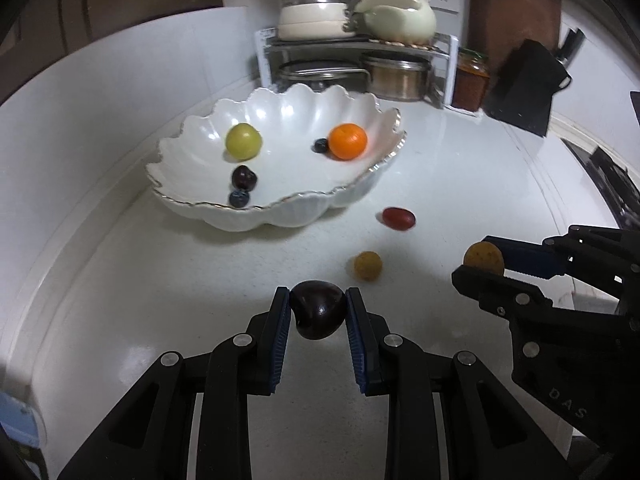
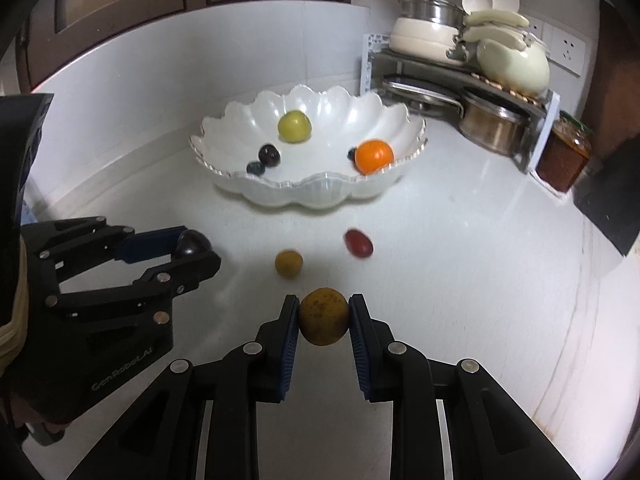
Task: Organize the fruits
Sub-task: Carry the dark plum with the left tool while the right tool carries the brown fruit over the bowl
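My left gripper is shut on a dark purple plum, held above the counter; the same gripper and plum show at the left of the right wrist view. My right gripper is shut on a brown-yellow round fruit, also seen as gripper with fruit in the left wrist view. A white scalloped bowl holds a green fruit, an orange, a dark cherry and two blueberries. On the counter lie a red grape and a small yellow fruit.
A metal rack with pots and cream cookware stands at the back. A jar of red paste sits beside it, and a black box further right. The white counter curves into a wall at the left.
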`<state>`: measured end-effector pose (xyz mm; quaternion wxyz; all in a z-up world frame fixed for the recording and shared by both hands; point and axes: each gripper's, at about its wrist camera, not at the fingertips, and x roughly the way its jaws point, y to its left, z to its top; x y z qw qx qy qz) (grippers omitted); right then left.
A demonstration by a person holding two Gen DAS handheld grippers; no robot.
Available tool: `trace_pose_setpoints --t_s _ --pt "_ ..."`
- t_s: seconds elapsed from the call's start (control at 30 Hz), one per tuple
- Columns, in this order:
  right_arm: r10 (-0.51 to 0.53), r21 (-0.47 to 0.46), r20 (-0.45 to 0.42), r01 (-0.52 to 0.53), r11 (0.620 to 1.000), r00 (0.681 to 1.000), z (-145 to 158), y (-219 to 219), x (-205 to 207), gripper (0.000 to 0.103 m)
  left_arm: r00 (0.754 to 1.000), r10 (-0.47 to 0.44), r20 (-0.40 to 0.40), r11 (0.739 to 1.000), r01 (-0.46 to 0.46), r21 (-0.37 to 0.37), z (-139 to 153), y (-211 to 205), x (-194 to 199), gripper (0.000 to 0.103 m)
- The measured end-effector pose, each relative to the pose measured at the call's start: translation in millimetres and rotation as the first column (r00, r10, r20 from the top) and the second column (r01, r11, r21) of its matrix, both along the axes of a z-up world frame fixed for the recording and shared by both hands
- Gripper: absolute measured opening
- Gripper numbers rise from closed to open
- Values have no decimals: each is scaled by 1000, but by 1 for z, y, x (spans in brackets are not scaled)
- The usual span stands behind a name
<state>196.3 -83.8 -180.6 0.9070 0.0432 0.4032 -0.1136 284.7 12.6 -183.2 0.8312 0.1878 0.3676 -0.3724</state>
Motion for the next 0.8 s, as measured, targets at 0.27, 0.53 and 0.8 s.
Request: trace_pose_setpoints --t_s 0.27,0.53,0.8 --pt "43 -4 19 -43 999 999 15 -9 13 27 998 61 5 998 -61 -8 15 0 5 28" --pt "81 -15 42 -80 997 996 35 -11 24 27 994 114 4 993 -114 -18 32 -1 9 28" --pt "118 -32 69 -117 993 991 58 -15 35 27 986 166 19 986 -165 -31 56 0 17 28"
